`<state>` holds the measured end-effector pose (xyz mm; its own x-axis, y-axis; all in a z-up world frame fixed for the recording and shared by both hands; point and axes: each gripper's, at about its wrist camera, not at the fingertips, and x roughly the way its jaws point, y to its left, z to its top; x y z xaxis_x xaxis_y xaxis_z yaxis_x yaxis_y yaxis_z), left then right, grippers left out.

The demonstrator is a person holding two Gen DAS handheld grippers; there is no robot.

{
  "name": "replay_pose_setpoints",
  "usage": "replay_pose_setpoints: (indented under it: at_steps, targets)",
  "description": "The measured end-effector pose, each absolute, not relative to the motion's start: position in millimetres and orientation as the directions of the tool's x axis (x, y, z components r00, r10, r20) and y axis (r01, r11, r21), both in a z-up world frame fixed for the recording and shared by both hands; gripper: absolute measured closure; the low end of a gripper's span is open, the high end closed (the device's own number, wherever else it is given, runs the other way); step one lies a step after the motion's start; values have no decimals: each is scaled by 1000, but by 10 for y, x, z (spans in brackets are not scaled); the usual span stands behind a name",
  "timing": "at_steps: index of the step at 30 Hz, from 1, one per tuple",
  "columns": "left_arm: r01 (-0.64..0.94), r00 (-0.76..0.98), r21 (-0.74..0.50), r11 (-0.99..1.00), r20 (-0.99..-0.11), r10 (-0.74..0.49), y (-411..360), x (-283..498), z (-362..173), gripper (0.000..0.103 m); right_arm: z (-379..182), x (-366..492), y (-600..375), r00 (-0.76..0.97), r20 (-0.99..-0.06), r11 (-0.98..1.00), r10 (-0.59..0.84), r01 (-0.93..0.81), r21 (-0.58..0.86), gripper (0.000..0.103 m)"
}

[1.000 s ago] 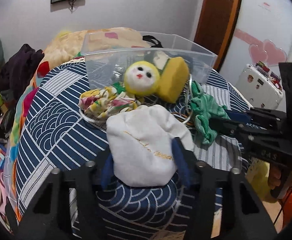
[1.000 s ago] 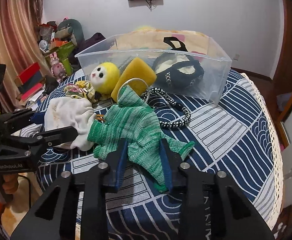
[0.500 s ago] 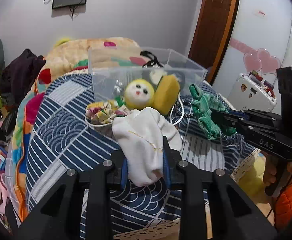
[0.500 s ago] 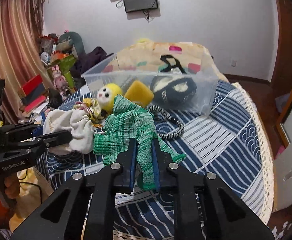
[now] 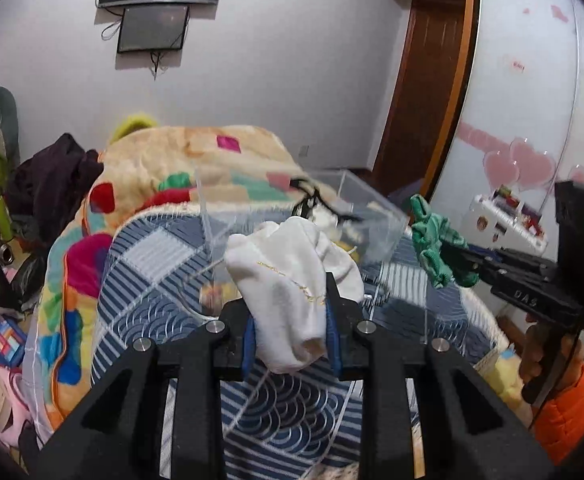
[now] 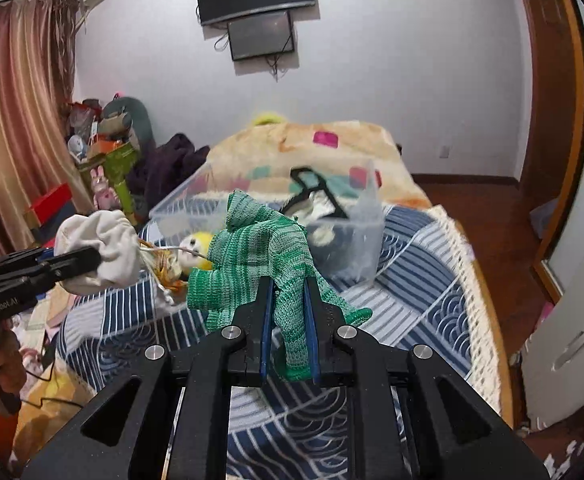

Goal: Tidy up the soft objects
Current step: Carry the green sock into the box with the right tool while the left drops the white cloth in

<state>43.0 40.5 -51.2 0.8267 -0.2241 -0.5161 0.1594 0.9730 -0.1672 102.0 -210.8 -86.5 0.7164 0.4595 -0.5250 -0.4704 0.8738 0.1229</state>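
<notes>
My left gripper (image 5: 289,316) is shut on a white cloth pouch (image 5: 287,272) and holds it in the air in front of the clear plastic bin (image 5: 376,216). The pouch also shows in the right wrist view (image 6: 99,248). My right gripper (image 6: 287,316) is shut on a green knitted glove (image 6: 267,252) and holds it lifted before the bin (image 6: 366,216). The glove also shows in the left wrist view (image 5: 436,244). A yellow plush doll (image 6: 195,246) lies on the bed beside the bin. A black bag (image 6: 320,208) sits inside the bin.
The blue patterned bedspread (image 6: 420,280) covers the bed, with a colourful blanket (image 5: 195,164) behind the bin. Toys and clothes (image 6: 107,148) pile up at the left wall. A white cabinet (image 6: 572,320) stands to the right of the bed.
Both grippers have closed on their items and risen: the white pouch and the green glove have left the bedspread and now hang in the air nearer the bin.
</notes>
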Motion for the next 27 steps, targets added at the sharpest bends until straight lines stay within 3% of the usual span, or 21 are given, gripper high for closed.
replay_pose_setpoints:
  at_steps: [8, 14, 20, 27]
  targets:
    - [142, 884, -121, 982, -432, -181, 407, 591, -161, 75, -646, 1158, -2080, 763, -460, 882, 455, -456, 115, 90]
    - [104, 896, -100, 990, -423, -136, 402, 853, -96, 75, -496, 1300, -2043, 783, -415, 880, 463, -461, 112, 90]
    - [74, 882, -77, 994, -459, -101, 367, 1192, -200, 75, -442, 1486, -1916, 792, -401, 881, 461, -463, 99, 90]
    - [84, 825, -70, 994, -555, -109, 271, 1609, -471, 75, -569, 1729, -1764, 772, -457, 884, 443, -460, 79, 90]
